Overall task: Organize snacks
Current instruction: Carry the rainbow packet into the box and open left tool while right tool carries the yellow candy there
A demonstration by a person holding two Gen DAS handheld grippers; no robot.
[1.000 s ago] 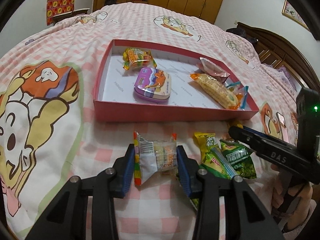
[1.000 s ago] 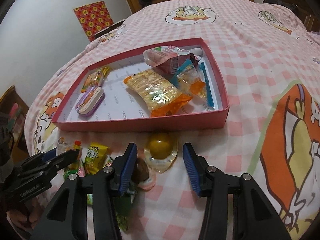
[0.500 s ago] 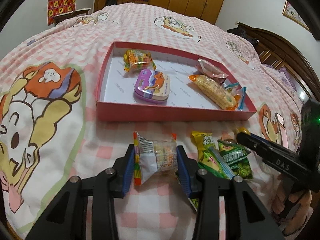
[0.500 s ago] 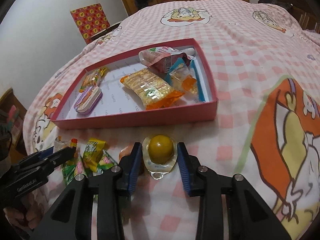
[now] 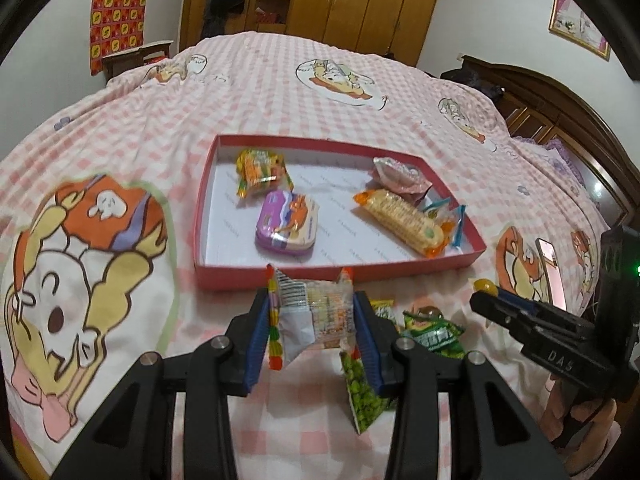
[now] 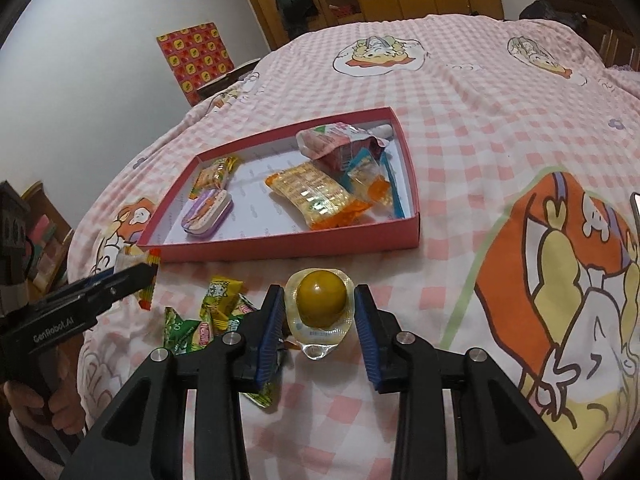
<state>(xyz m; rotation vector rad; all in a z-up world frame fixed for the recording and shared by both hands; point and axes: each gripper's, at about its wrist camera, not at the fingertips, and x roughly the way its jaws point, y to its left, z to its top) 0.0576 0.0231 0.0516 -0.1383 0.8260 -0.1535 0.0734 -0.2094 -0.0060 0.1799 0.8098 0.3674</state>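
My left gripper is shut on a clear snack packet with a red, yellow and green striped edge, held just above the bedspread in front of the red tray. My right gripper is shut on a jelly cup with a yellow-brown dome, its pads pressing the cup's rim. It hovers near the tray's front wall. Inside the tray lie a purple tin, a cracker packet, an orange-green packet and a pink pouch.
Several green snack packets lie loose on the pink checked bedspread between the two grippers, also seen as green packets in the left wrist view. A phone rests on the bed to the right. A dark headboard and wooden wardrobes stand beyond.
The right jaws closed onto the jelly cup, then lifted it off the bed. The left gripper rose with its packet and the tray now looks farther below.
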